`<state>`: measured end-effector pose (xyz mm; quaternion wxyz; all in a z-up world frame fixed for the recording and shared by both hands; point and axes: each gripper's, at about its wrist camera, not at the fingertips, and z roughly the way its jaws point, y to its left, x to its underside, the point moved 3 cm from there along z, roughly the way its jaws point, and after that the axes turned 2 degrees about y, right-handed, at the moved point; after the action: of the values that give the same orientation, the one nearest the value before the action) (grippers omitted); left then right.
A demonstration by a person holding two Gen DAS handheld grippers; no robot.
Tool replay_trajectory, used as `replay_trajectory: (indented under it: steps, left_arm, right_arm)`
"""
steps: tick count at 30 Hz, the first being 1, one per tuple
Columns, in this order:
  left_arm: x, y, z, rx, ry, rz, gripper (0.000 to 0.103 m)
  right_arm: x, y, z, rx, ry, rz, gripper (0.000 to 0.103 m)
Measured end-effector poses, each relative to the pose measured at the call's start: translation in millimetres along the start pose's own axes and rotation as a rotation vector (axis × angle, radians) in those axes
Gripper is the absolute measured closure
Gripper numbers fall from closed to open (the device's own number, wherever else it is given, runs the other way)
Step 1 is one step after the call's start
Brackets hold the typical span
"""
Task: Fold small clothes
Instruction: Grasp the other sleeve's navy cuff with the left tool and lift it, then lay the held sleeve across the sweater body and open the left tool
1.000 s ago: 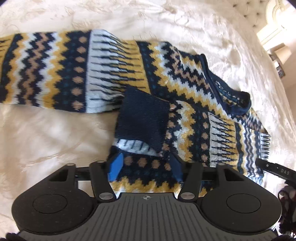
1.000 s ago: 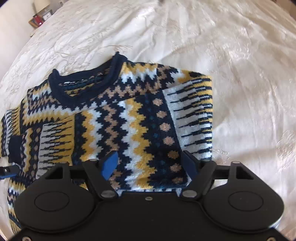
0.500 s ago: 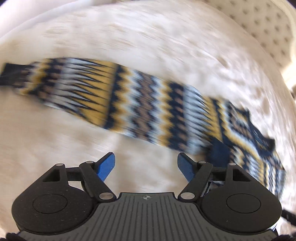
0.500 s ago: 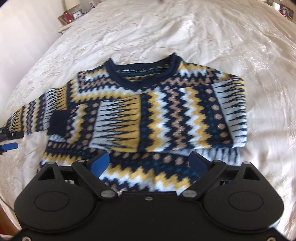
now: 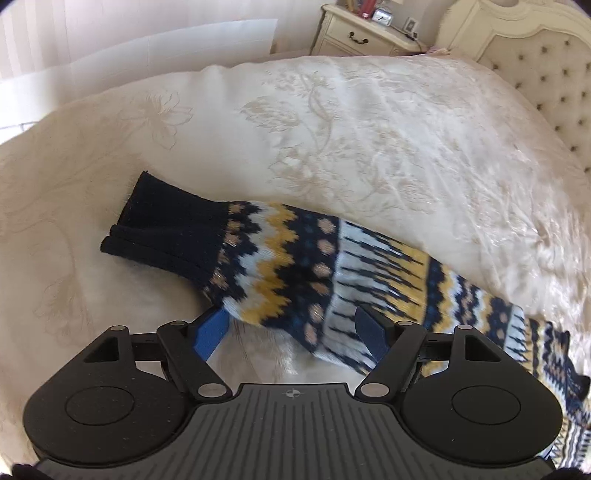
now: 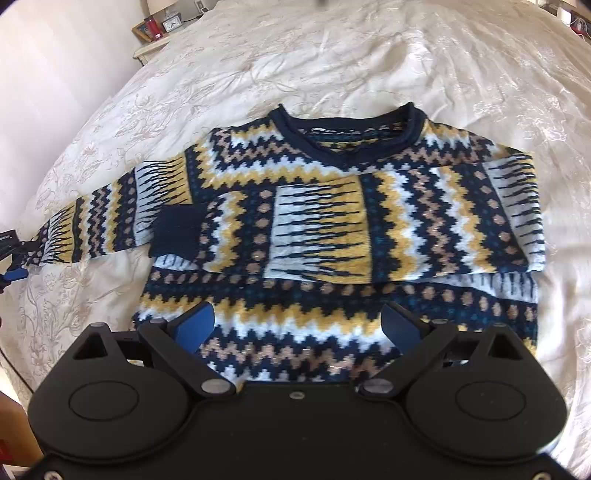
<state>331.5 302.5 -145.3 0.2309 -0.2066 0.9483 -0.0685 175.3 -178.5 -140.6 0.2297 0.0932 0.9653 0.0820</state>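
A navy, yellow and white patterned sweater [image 6: 332, 229] lies flat on the bed, neck away from me. One sleeve is folded across the chest, its navy cuff [image 6: 177, 236] on the body. The other sleeve [image 5: 332, 273] stretches out to the side and ends in a navy cuff [image 5: 166, 229]. My left gripper [image 5: 291, 328] is open over that sleeve's near edge, close to the cuff, with the fabric between its fingers. It also shows at the left edge of the right wrist view [image 6: 11, 258]. My right gripper [image 6: 295, 325] is open above the sweater's hem.
A cream embroidered bedspread [image 5: 369, 129] covers the bed. A tufted headboard [image 5: 554, 74] and a cream nightstand [image 5: 362, 33] with small items stand beyond it. The bed's edge drops off to the left in the right wrist view [image 6: 22, 369].
My left gripper has swung from the sweater's body out along the stretched sleeve to its cuff end. My right gripper has pulled back, and the whole sweater now shows.
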Motion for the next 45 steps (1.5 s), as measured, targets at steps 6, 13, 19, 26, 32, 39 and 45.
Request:
replay_trajectory:
  steps: [6,13,19,26,32,39,45]
  left_arm:
    - [-9.5,12.9,29.8,0.031,0.024,-0.043,0.026]
    - [-13.9,24.8,36.9,0.076,0.017,-0.201,0.025]
    - [-14.6,15.8,17.7,0.042,-0.042,-0.130,0.092]
    - [-15.5,-28.5,-50.4,0.068,-0.192,0.031,0.096]
    - [-0.6,-110.8,-105.2,0.115,-0.283,0.267,0.096]
    - [40.5,-226.9,-126.2,0.244,-0.290,0.452,0.096]
    - [98.9,-316.8,-102.6,0.326,-0.192,0.567,0.096]
  right_arm:
    - [-1.1,22.6,5.6,0.001,0.018,-0.009,0.005]
    - [-2.7,35.1,15.1,0.005,0.056,-0.040,0.005]
    - [-4.8,40.4,19.5,-0.003,0.067,-0.059,0.005]
    - [-3.4,39.0,20.2,-0.034,0.077,-0.083,0.005]
    - [2.1,24.0,15.4,-0.067,0.074,-0.088,0.005]
    - [10.9,-11.9,-1.6,-0.095,0.051,-0.050,0.005]
    - [22.9,-55.3,-20.4,-0.092,0.033,0.001,0.005]
